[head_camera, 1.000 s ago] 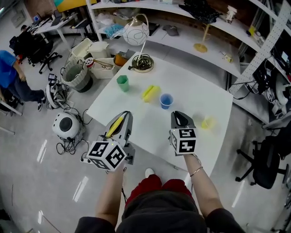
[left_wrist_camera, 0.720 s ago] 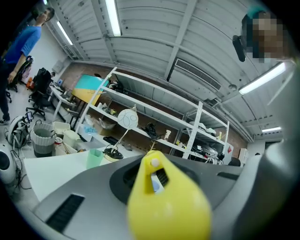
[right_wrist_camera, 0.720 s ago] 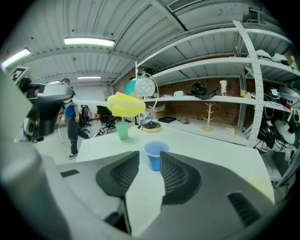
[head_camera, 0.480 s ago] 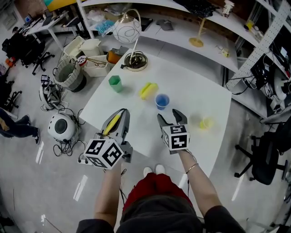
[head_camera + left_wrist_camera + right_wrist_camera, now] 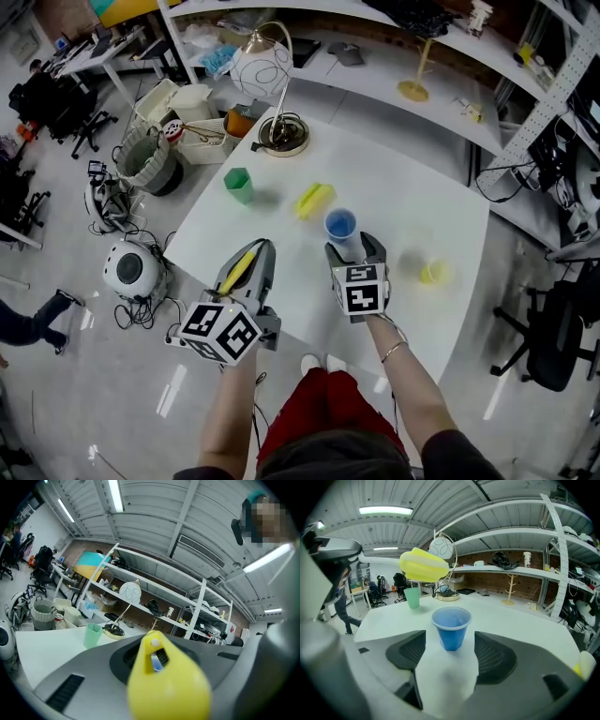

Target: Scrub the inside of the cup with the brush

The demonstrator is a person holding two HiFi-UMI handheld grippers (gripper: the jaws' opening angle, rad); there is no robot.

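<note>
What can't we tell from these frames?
- Brush bristles: in the left gripper view the yellow handle, blurred against the lens, covers them; head view too small.
- Blue cup inner bottom: right gripper view looks from the side, near wall hides it.
- Small yellow thing right of the cup: pale and tiny in head view, cut by the edge in right gripper view.

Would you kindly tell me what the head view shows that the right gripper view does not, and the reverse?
Only the head view shows the person's forearms, the grey bin, and the left gripper shut on the yellow brush. Only the right gripper view shows the right gripper with jaws apart, the blue cup upright at their tips, touching neither. Both show the blue cup, the green cup and the lamp on the white table.
</note>
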